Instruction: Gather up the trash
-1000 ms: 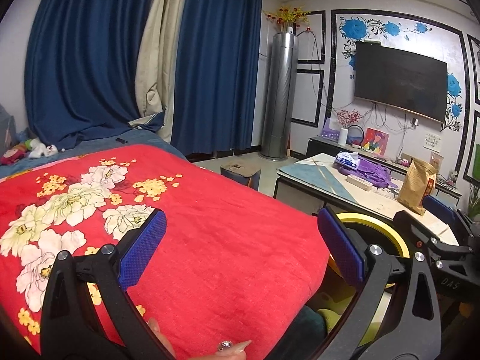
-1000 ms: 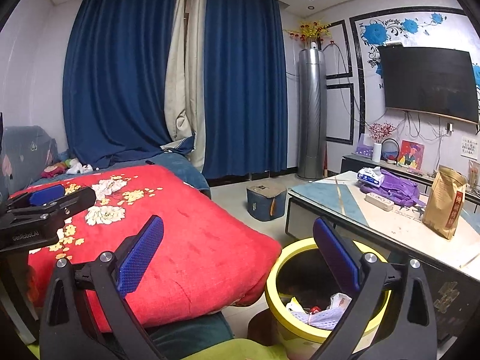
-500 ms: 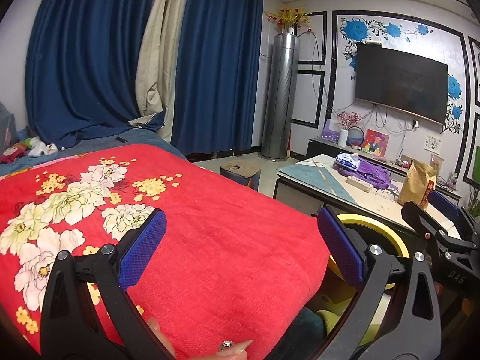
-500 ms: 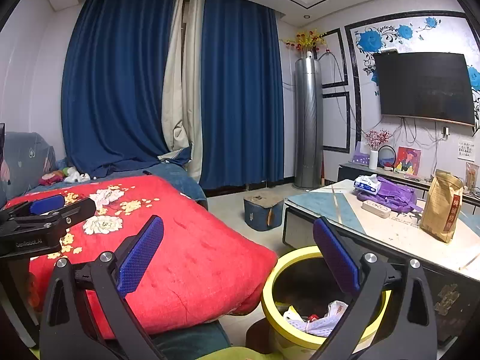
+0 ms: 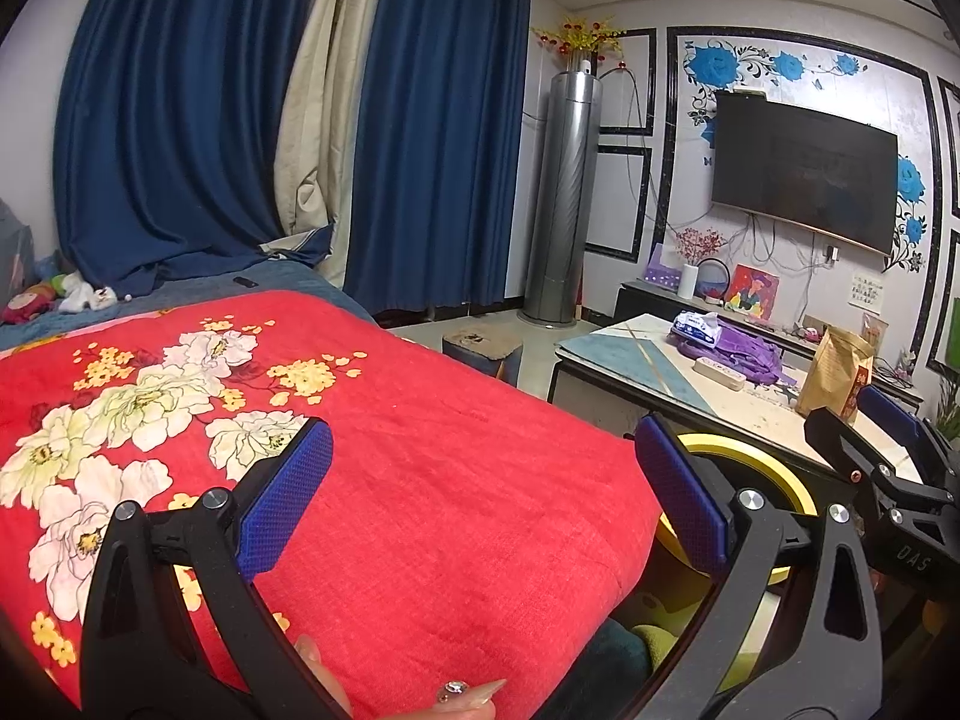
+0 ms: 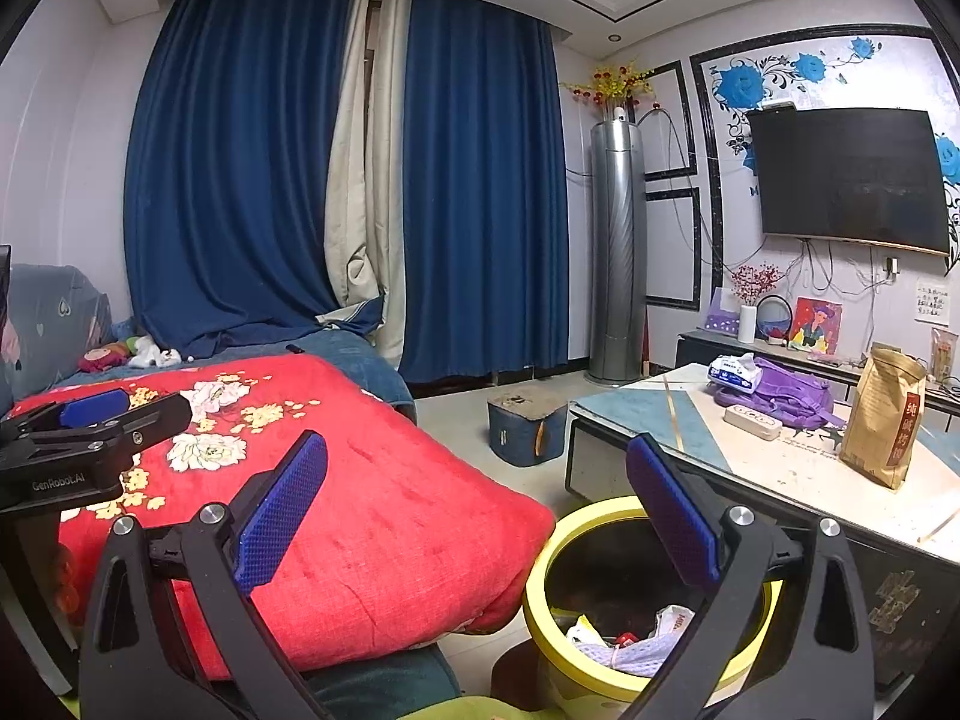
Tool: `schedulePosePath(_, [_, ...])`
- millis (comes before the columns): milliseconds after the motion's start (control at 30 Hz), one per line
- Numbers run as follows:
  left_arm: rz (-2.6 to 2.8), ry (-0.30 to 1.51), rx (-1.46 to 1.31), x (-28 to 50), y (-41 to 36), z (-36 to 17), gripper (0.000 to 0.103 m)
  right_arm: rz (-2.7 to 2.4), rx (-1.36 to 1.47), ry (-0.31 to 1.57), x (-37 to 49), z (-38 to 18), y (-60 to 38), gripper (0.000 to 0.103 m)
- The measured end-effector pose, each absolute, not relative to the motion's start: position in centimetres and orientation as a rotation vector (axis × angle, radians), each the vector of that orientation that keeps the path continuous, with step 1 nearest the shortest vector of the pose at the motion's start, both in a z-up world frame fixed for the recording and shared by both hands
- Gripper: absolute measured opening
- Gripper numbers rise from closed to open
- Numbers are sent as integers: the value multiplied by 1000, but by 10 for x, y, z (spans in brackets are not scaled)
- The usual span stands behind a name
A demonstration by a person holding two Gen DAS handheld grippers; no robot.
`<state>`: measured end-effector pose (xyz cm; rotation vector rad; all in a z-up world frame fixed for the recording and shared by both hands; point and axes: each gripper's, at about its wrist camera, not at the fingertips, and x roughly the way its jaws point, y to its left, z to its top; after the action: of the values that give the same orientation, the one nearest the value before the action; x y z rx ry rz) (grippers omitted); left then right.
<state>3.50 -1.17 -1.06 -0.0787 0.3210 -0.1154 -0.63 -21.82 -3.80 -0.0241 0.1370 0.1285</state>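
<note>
Raised slightly, right hand-held gripper [image 6: 477, 504] overlooks red blanket [image 6: 384, 516] and coffee table [image 6: 798, 468].

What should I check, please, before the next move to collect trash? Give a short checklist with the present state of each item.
1. Left gripper empty, fingers apart: ok.
2. Right gripper empty, fingers apart: ok.
3. Yellow bin open at the top and near the right gripper: ok; some trash already lies inside.
4. Trash to pick is identified: cannot tell. The low table holds a brown paper bag, a tissue pack, a purple bag and a white power strip; none is clearly trash.
5. Red blanket carries loose trash: not ok; none is seen.
6. The two grippers are apart from each other: ok.
</note>
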Motion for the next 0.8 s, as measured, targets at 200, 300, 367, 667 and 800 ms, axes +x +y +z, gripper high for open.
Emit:
schedulePosePath(200, [-116,321,-79,35,-11,-11,92,128,-25,135,-6,-38,-217,97])
schedulePosePath(300, [-115,322,-80,35,-11,-11,92,128,-24,135,-6,-38,-217,97])
schedulePosePath(367, [-115,322,-81,35,-12,-11,92,128,-25,136,-6,-38,-217,97])
schedulePosePath(667, [-116,322,-80,35,-11,-11,92,131,-25,139,-6,-40,-217,97])
schedulePosePath(800, [-117,321,-80,36,-12,-11,92,133,-26,144,-5,-40,-217,97])
